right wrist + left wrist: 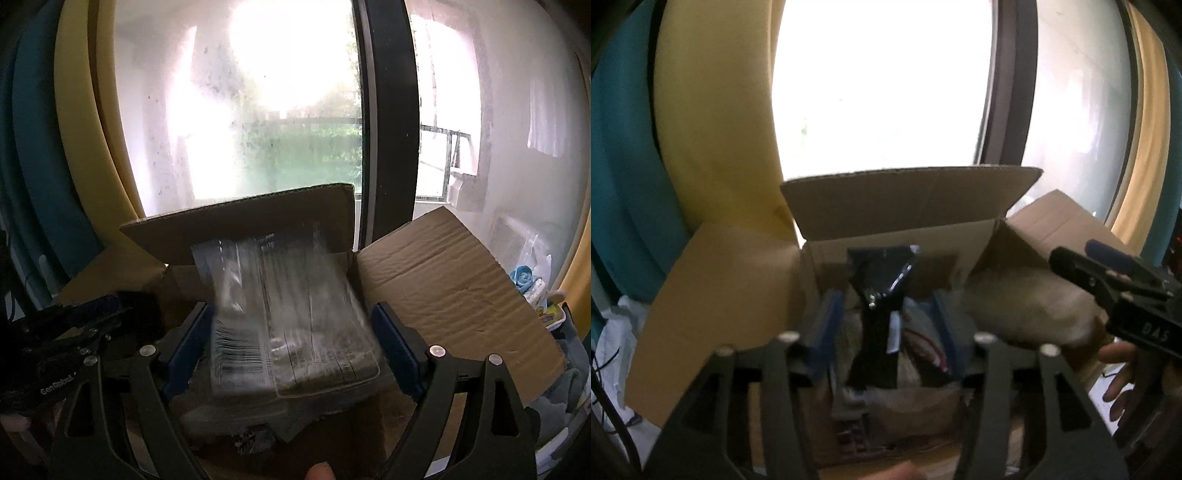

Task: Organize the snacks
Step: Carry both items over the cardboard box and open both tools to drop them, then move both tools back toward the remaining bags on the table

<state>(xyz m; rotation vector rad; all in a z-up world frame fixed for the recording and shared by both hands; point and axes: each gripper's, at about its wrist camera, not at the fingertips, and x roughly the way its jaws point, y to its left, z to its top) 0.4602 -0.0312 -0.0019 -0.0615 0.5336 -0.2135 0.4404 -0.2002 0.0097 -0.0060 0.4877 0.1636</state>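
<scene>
Open corrugated cardboard box (905, 206) stands flaps up before a window (258, 110); the left hand-held gripper (886, 321) has blue pads spread apart around a glossy black snack pouch (879, 291) standing in the box, not pressing it. The right hand-held gripper (291, 332) stands wide, its pads flanking a blurred clear-wrapped snack pack (288, 314) with a barcode label over the box, contact unclear. "DAS" reads on the right tool in left view.

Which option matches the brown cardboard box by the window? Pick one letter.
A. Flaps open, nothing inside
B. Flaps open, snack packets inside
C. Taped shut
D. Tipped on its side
B: the brown cardboard box has its flaps folded outward, and a clear plastic snack packet and a black foil packet sit over its opening.
</scene>
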